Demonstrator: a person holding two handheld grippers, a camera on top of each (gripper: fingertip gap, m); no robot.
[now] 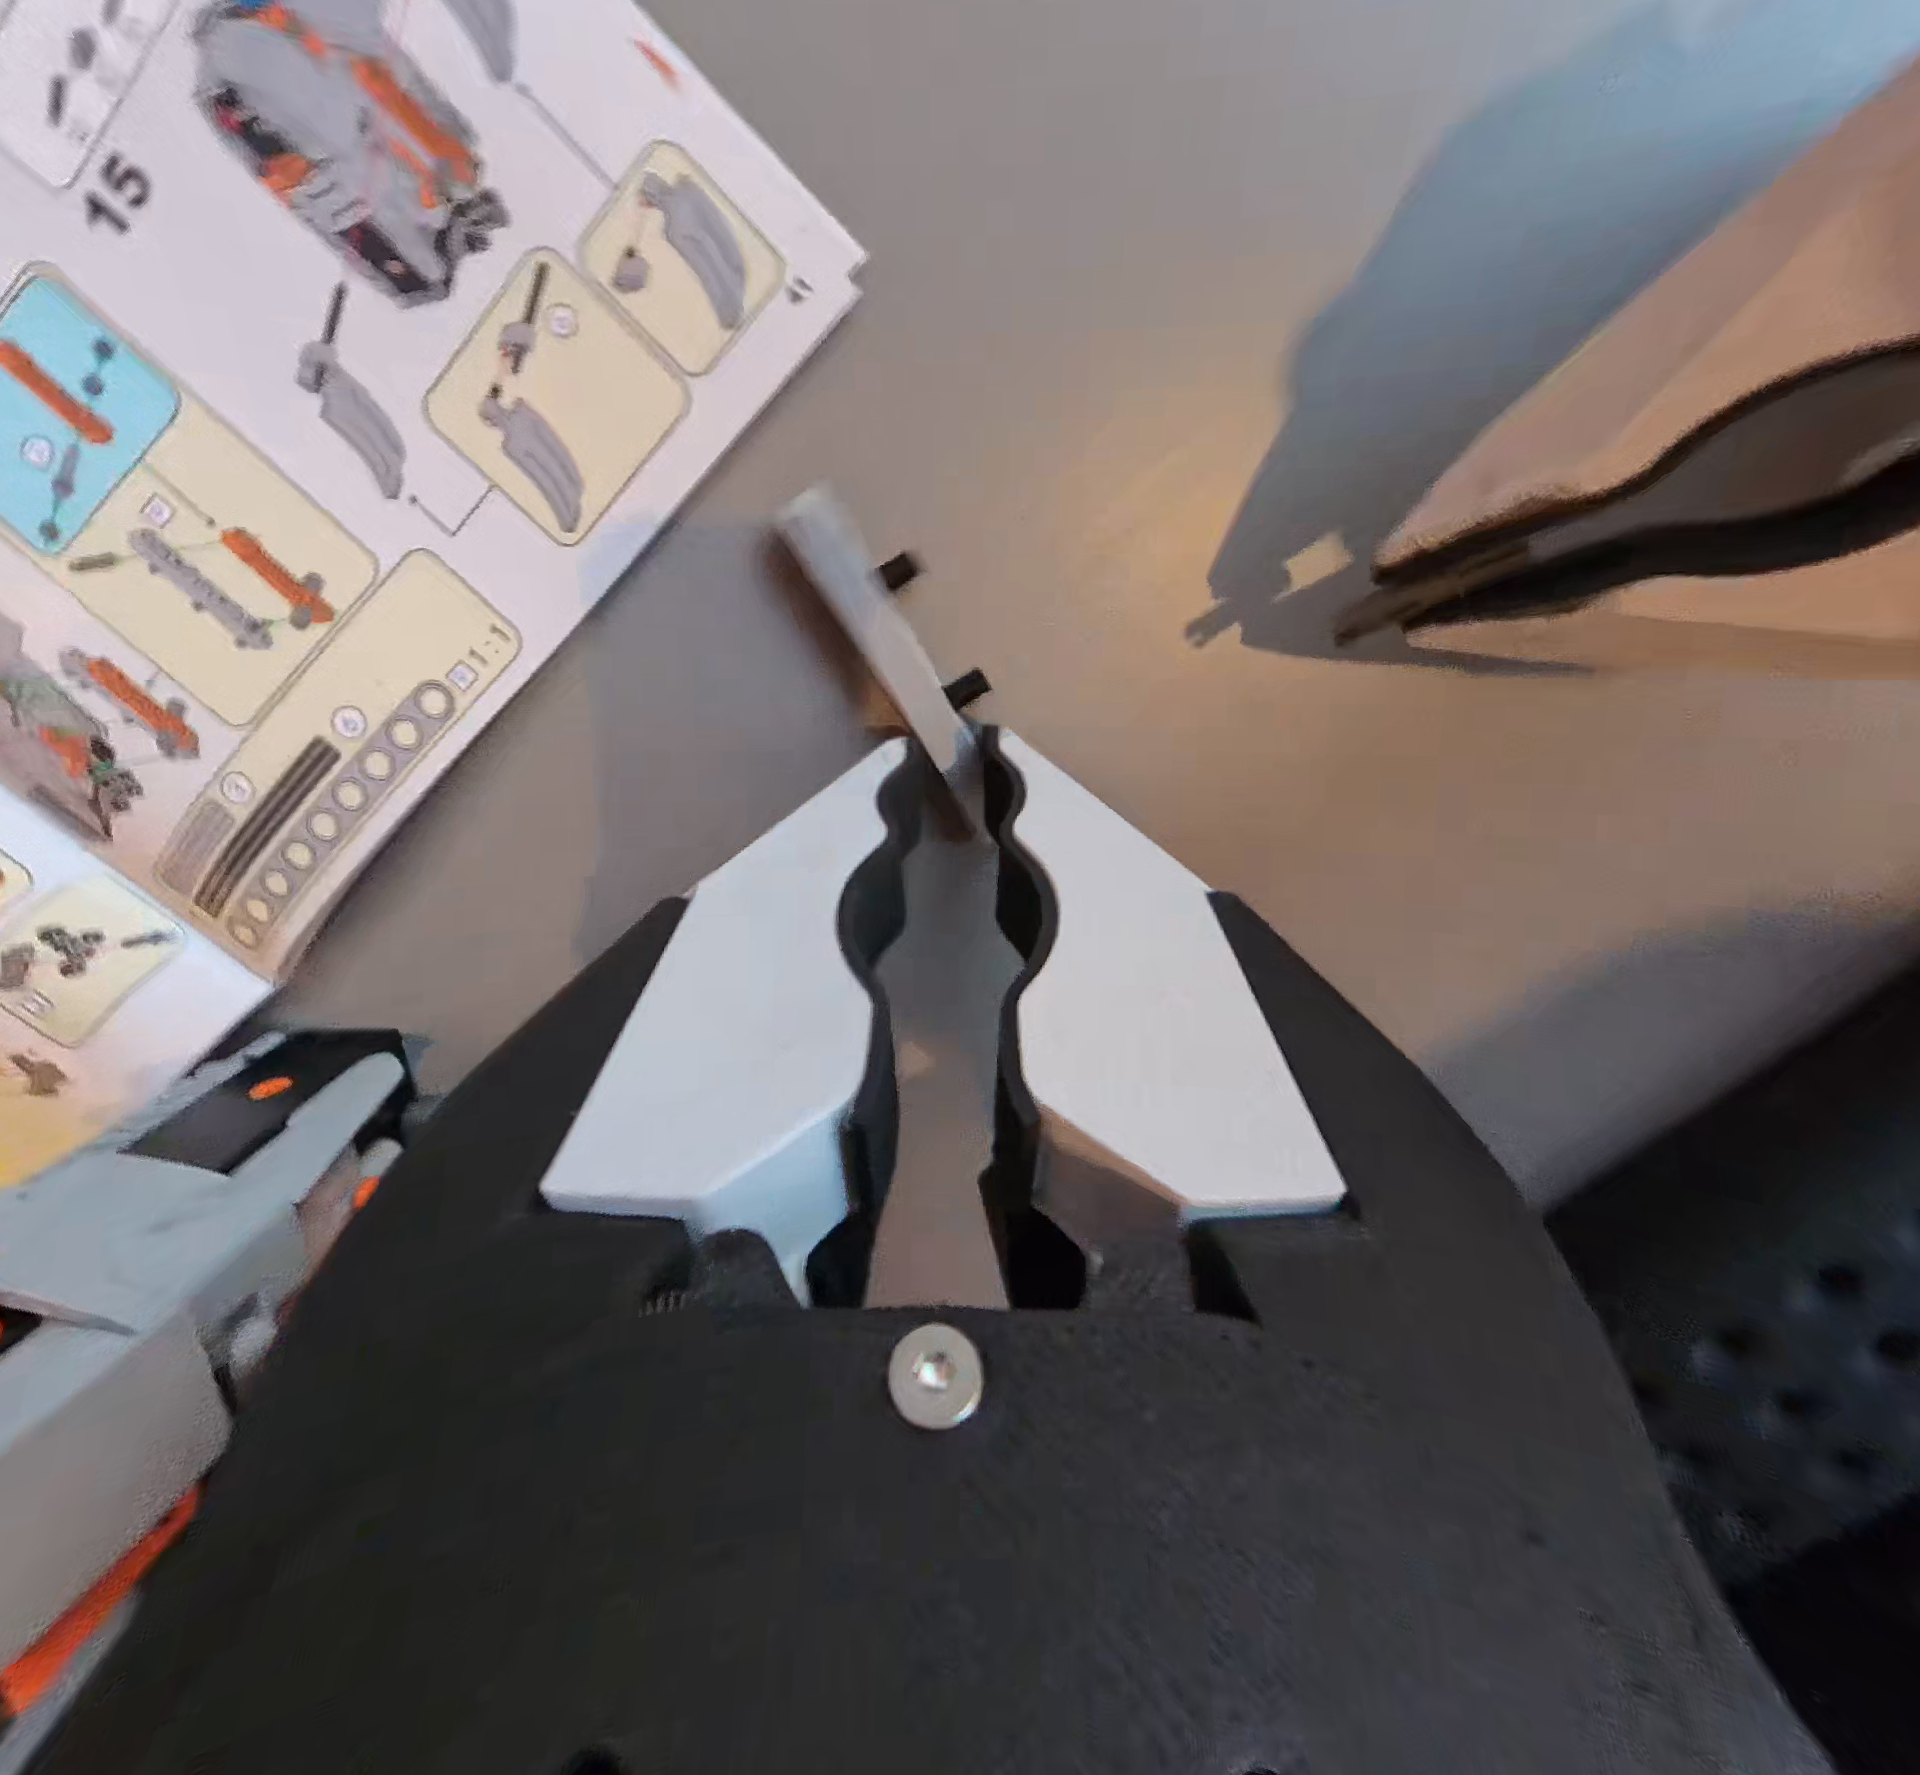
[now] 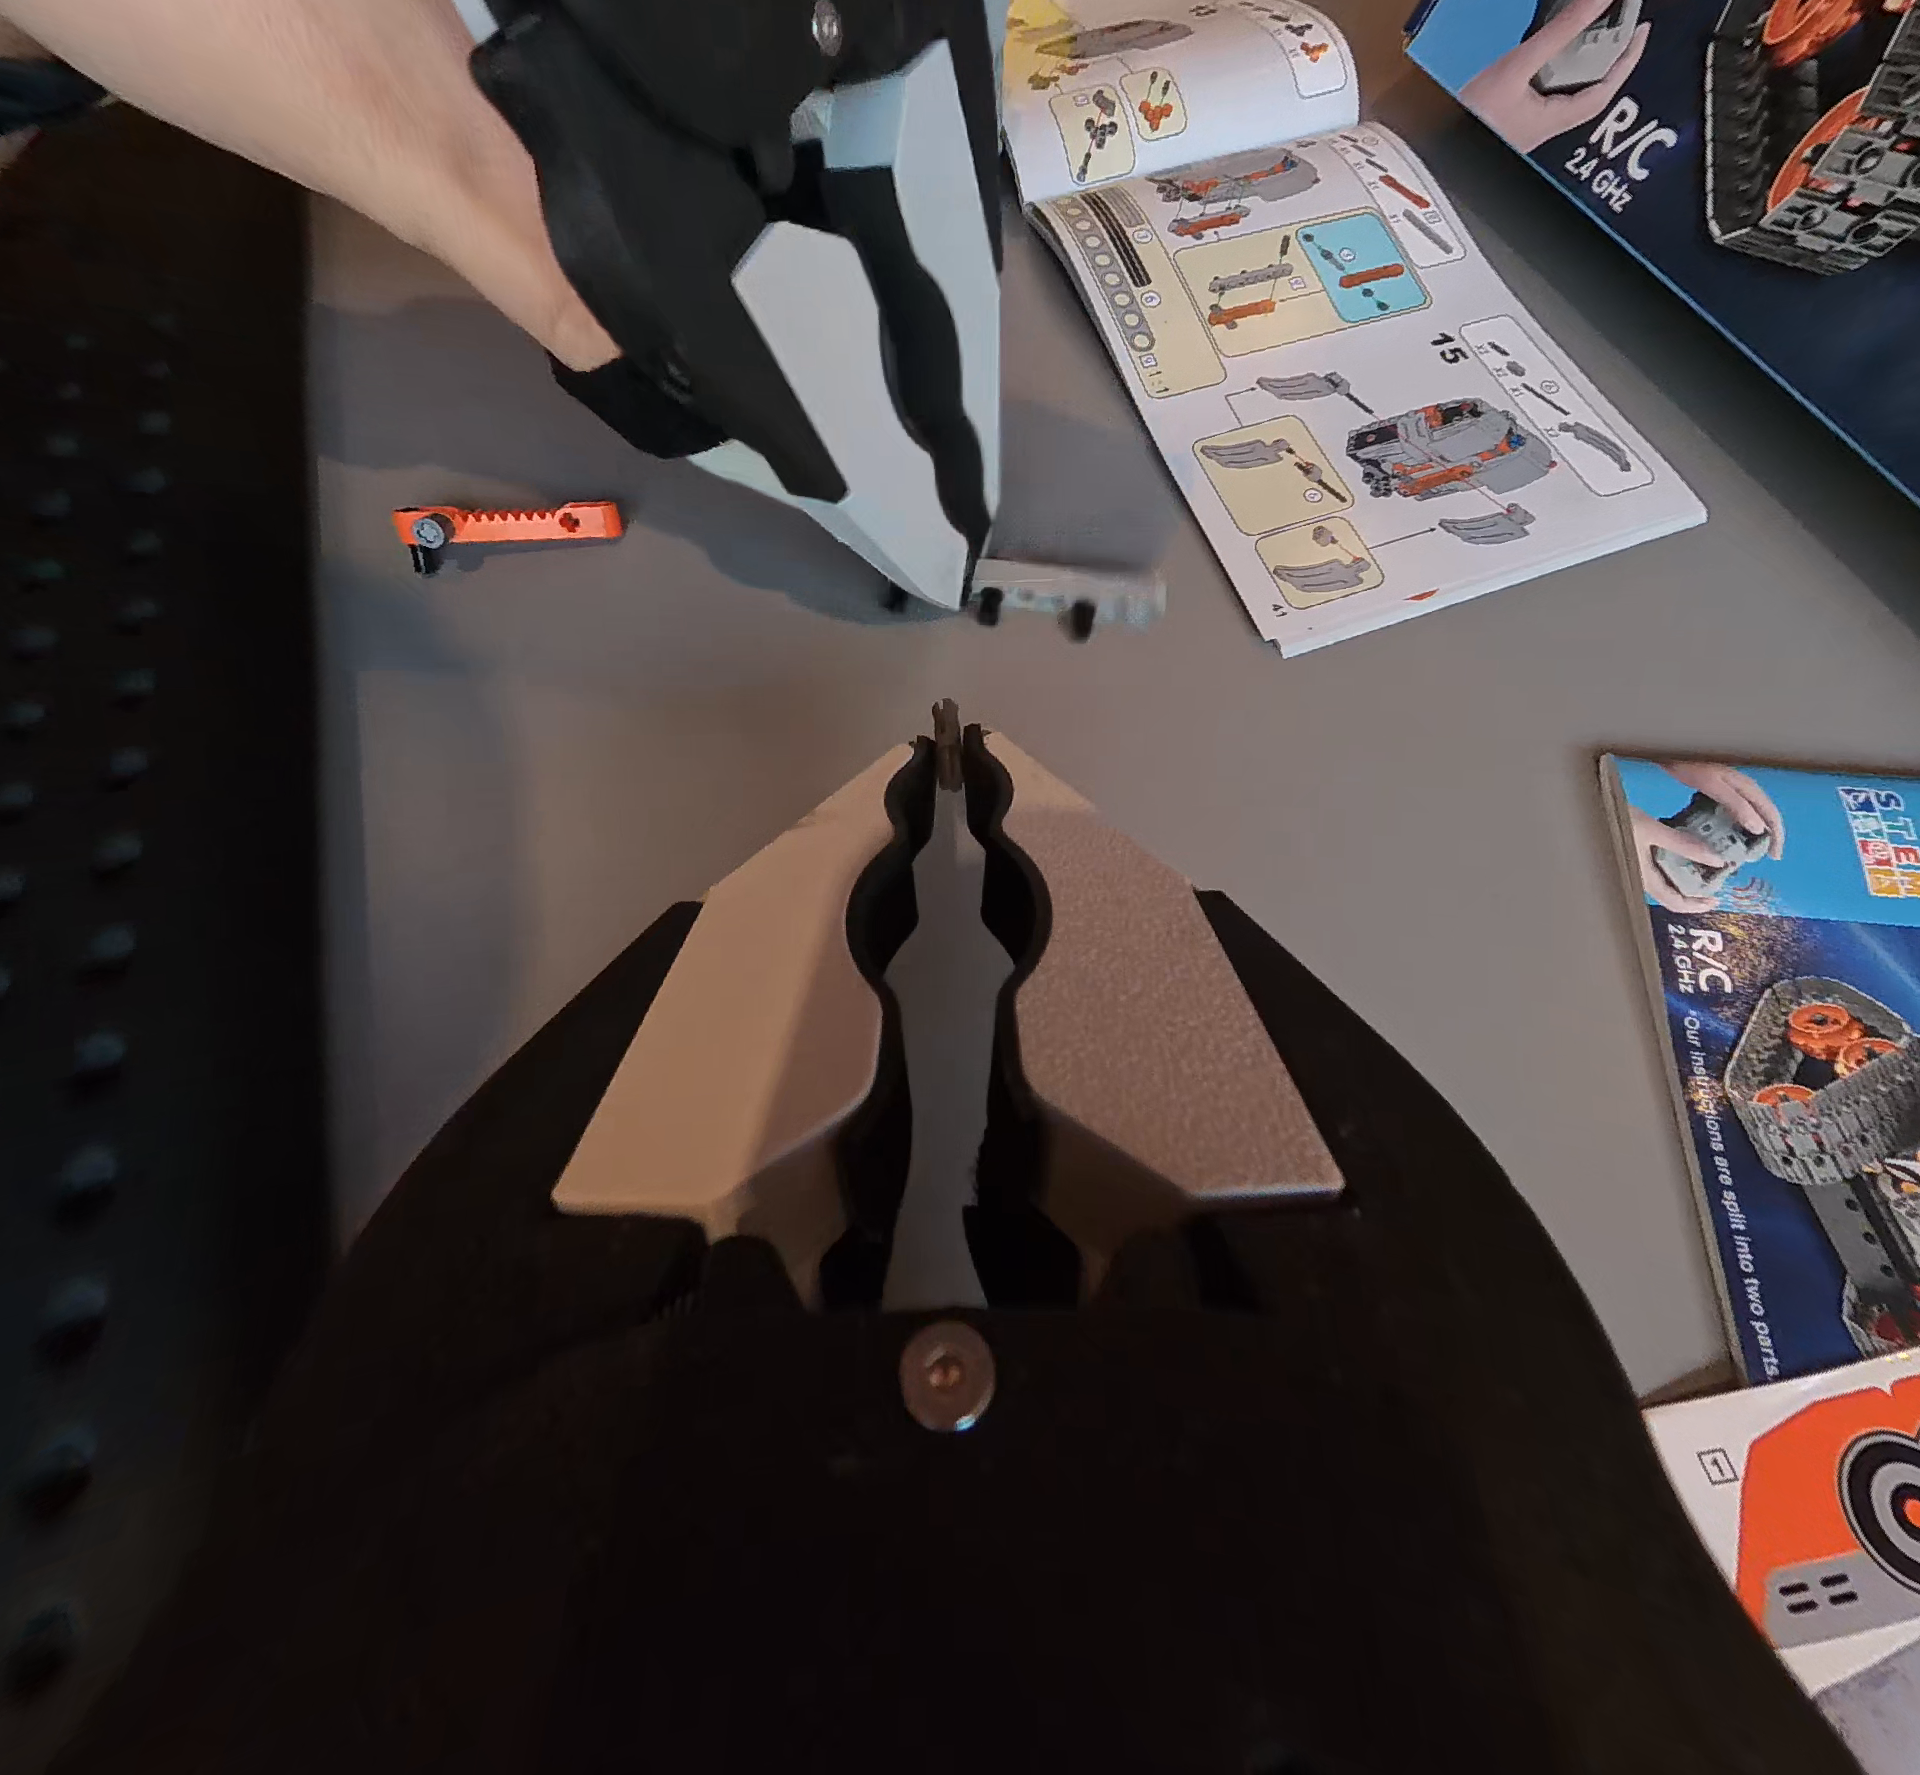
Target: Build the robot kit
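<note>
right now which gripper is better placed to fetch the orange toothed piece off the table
Probably neither is free: the left gripper is shut on the grey beam, and the right gripper pinches a small pin. The left is nearer the orange toothed piece, so left, once it lets go.

Warm, uneven indoor light falls across the grey table [image 2: 1351, 790], casting soft-edged shadows. Motion blur smears the grey beam [image 1: 883, 624] and the far gripper [image 1: 1382, 603]. Wide-angle distortion bends the edges; corners fall dim.
</note>
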